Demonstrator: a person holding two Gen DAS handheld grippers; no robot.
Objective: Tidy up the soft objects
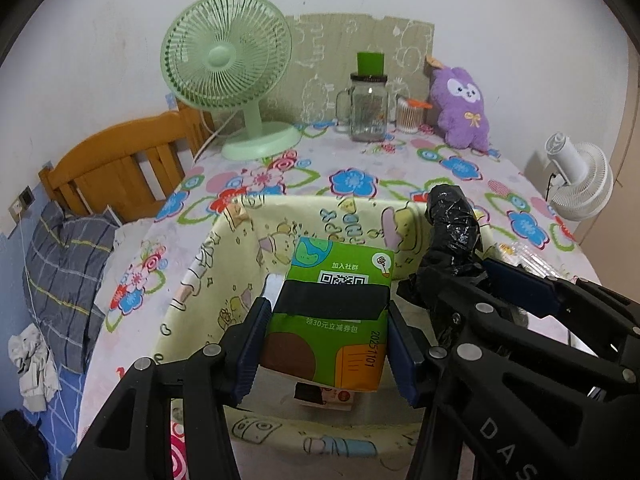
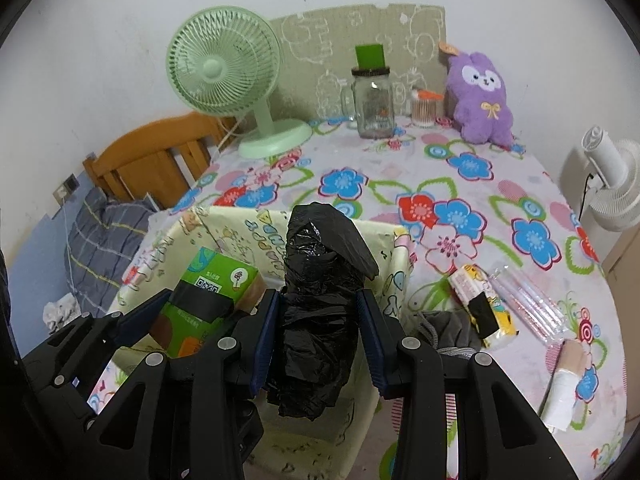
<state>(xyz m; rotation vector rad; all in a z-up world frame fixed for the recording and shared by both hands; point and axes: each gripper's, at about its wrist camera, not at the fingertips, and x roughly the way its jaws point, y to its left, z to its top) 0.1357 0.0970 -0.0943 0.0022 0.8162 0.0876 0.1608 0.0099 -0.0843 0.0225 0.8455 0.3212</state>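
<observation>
My left gripper (image 1: 326, 340) is shut on a green tissue pack (image 1: 334, 312) with a black band, held over the open pale-yellow fabric bin (image 1: 240, 248). In the right wrist view my right gripper (image 2: 320, 340) is shut on a roll of black plastic bags (image 2: 320, 304), also above the fabric bin (image 2: 240, 232). The black roll (image 1: 452, 224) and right gripper (image 1: 516, 284) show at the right of the left wrist view; the tissue pack (image 2: 208, 300) shows at the left of the right wrist view. A purple plush rabbit (image 2: 482, 98) sits at the back of the table.
On the flowered tablecloth (image 2: 440, 184) right of the bin lie a yellow tissue pack (image 2: 482, 308), a clear plastic sleeve (image 2: 528, 304), a grey cloth (image 2: 448, 328) and a white roll (image 2: 568, 392). A green fan (image 2: 228, 80), glass jar (image 2: 372, 104) and cotton-swab cup (image 2: 424, 110) stand at the back.
</observation>
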